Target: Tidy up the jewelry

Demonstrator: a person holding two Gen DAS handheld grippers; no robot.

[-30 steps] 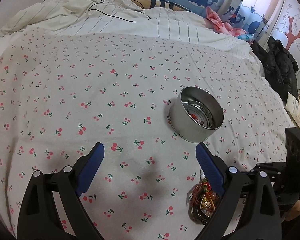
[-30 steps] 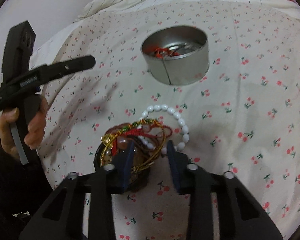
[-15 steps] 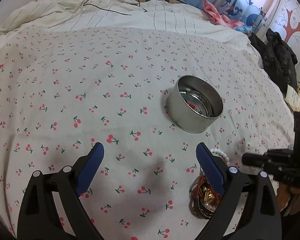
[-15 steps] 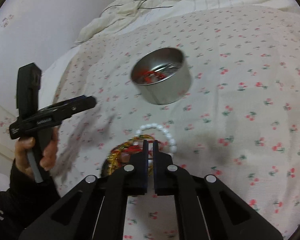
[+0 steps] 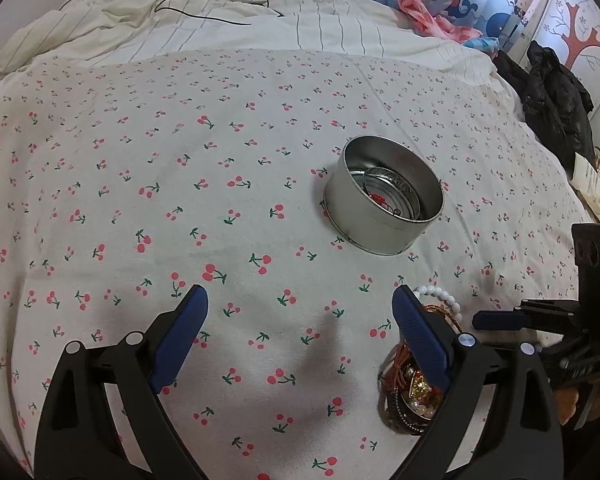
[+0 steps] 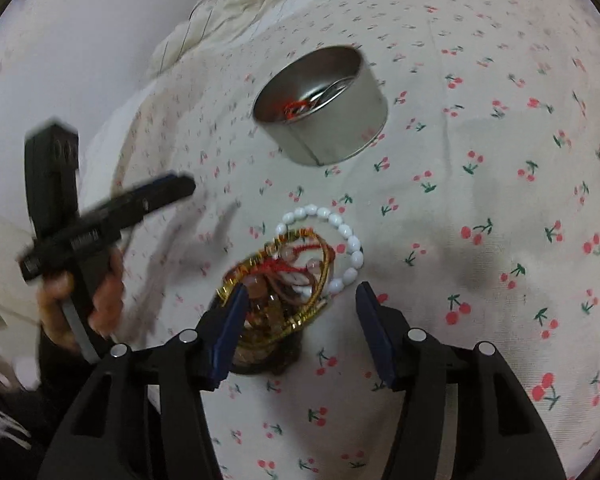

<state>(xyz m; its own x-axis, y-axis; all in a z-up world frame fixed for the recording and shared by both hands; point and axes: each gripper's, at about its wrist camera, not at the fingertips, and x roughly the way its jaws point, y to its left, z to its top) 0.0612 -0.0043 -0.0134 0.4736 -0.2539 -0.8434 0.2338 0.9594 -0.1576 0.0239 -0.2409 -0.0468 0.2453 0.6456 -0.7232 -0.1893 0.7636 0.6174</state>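
Cherry-print bedspread (image 5: 228, 184) carries our work. We have a little jewelry in the round tin (image 5: 384, 204) mid-bed; most remains, we judge, in the tangled bracelet pile (image 6: 284, 280) at the near edge, white bead bracelet (image 6: 340, 240) included. Our right gripper (image 6: 300, 312) hangs wide open over it, empty; our left gripper (image 5: 300, 320) gapes too, holding nothing.

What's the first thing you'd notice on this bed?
A shiny round tin sits open in the middle of the cherry-print sheet, with something red inside. Nearer, a tangled pile of bracelets, ringed by white beads, lies just ahead of the open right hand-held gripper.
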